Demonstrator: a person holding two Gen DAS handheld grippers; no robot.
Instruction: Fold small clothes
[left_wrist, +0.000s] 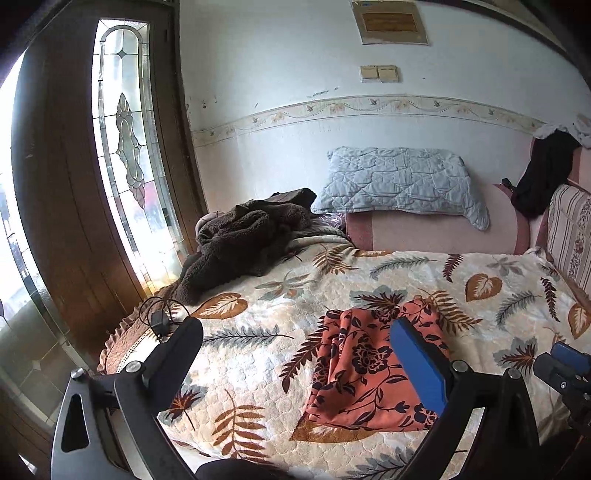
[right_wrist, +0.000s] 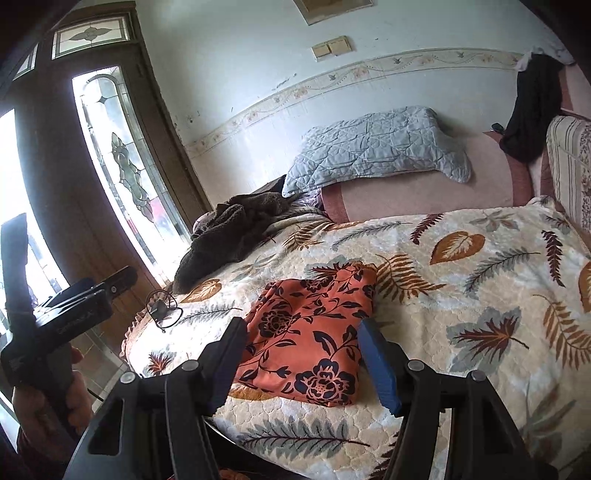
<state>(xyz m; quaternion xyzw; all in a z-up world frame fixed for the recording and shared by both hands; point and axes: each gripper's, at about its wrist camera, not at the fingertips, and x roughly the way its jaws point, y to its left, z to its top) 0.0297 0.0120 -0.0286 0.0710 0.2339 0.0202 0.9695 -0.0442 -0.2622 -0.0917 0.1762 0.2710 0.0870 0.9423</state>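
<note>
An orange cloth with dark flowers (left_wrist: 364, 369) lies folded on the leaf-patterned blanket (left_wrist: 258, 354); it also shows in the right wrist view (right_wrist: 314, 336). My left gripper (left_wrist: 299, 332) is open and empty, held above the blanket just left of the cloth; its right finger overlaps the cloth in view. My right gripper (right_wrist: 299, 332) is open and empty, held just in front of the cloth. The right gripper's body shows at the right edge of the left wrist view (left_wrist: 565, 365). The left gripper shows at the far left of the right wrist view (right_wrist: 55, 325), held by a hand.
A dark brown fleece garment (left_wrist: 243, 240) lies heaped at the bed's far left. A charger with cable (left_wrist: 159, 319) sits at the left edge. A grey quilted pillow (left_wrist: 399, 182) rests on a pink bolster (left_wrist: 443, 229). A glass-panelled door (left_wrist: 122, 147) stands left.
</note>
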